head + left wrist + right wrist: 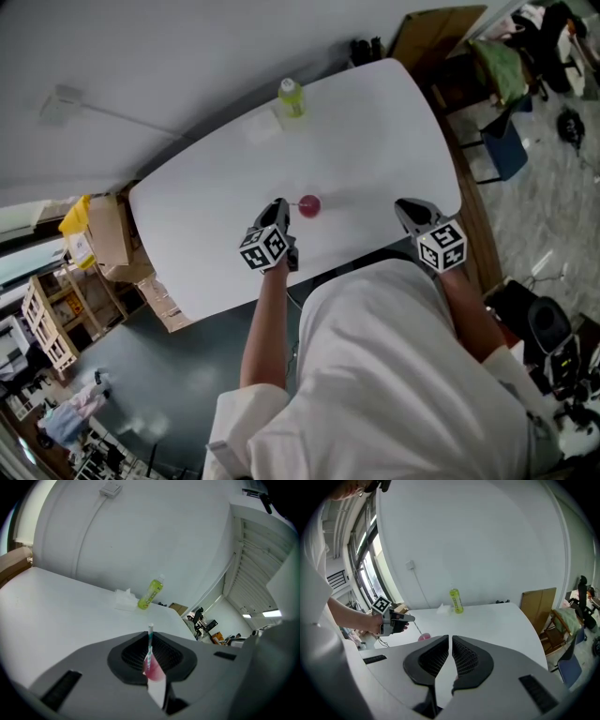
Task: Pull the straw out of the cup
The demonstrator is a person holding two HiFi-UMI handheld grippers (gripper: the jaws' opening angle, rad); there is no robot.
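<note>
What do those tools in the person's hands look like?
The left tool and right tool each have grey jaws with black ribbed pads and a cube of black-and-white square markers. The left's jaws are closing round the straw. The sleeves are white.

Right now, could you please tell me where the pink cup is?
In the head view the pink cup stands on the white table's near side, just right of the left gripper, whose jaws are closing on its straw.
</note>
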